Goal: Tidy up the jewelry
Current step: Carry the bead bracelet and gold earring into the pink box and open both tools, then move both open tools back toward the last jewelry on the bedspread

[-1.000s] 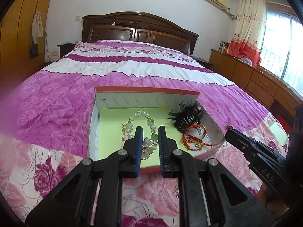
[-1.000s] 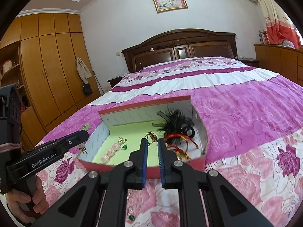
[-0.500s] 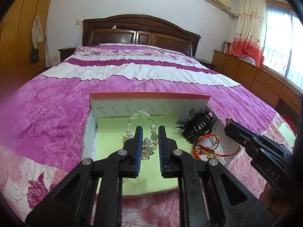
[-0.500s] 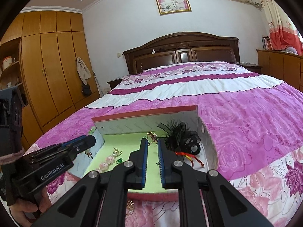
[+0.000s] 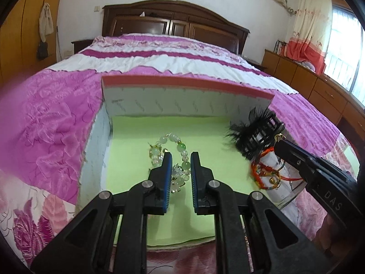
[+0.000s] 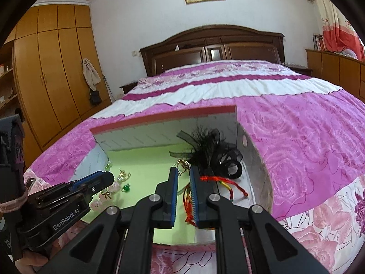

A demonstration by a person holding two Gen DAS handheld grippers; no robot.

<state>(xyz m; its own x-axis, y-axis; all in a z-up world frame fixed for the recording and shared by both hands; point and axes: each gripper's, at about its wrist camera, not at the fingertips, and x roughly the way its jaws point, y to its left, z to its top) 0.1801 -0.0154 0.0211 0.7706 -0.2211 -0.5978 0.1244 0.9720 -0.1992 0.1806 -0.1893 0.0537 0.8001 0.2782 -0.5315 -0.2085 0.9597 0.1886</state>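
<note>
While both grippers hang over it, the bed with the magenta-and-white quilted rose-print cover carries, near its foot edge, a shallow open cardboard box with a salmon-red rim and a pale green paper floor, the receptacle for the jewelry. Against the box's right wall lies a black feathered claw hair clip, and in front of it, toward the near right corner, a tangle of red and orange cord bracelets with small gold charms. Mid-floor rests a bracelet of clear and green glass beads, with a small green stud toward the left wall.

The left gripper has its jaws parted a little, straddling the bead bracelet without clamping it. The right gripper holds its jaws narrowly apart; a small gold-coloured earring or charm sits at the fingertips, but whether it is pinched cannot be told.

Judged step: placing or arranging pieces inside the box. The next move probably calls for either a small, precise closure on one item or a clean lift clear of the cords, which could snag.
</note>
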